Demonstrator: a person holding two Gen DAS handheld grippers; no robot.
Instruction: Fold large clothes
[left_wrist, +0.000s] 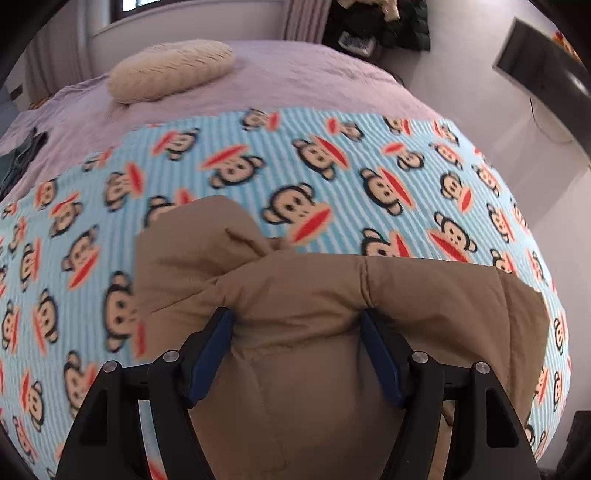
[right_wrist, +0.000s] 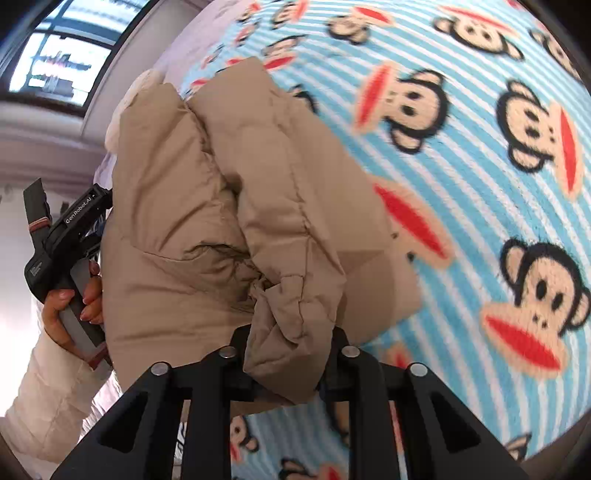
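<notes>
A tan puffy jacket (left_wrist: 295, 295) is held up above a blue striped monkey-print blanket (left_wrist: 332, 166) on the bed. My left gripper (left_wrist: 297, 317) is shut on a thick padded fold of the jacket, the blue pads (left_wrist: 212, 354) pressing into it from both sides. My right gripper (right_wrist: 291, 343) is shut on a bunched end of the same jacket (right_wrist: 229, 206), which hides its fingertips. The left gripper's body (right_wrist: 70, 236), held by a hand, shows at the left of the right wrist view, its fingers hidden behind the jacket.
A cream pillow (left_wrist: 170, 70) lies on the lilac bedsheet (left_wrist: 295, 77) at the far end. Dark clothes (left_wrist: 22, 158) lie at the bed's left edge. A window (right_wrist: 55, 59) and a wall-mounted dark screen (left_wrist: 535, 62) flank the bed.
</notes>
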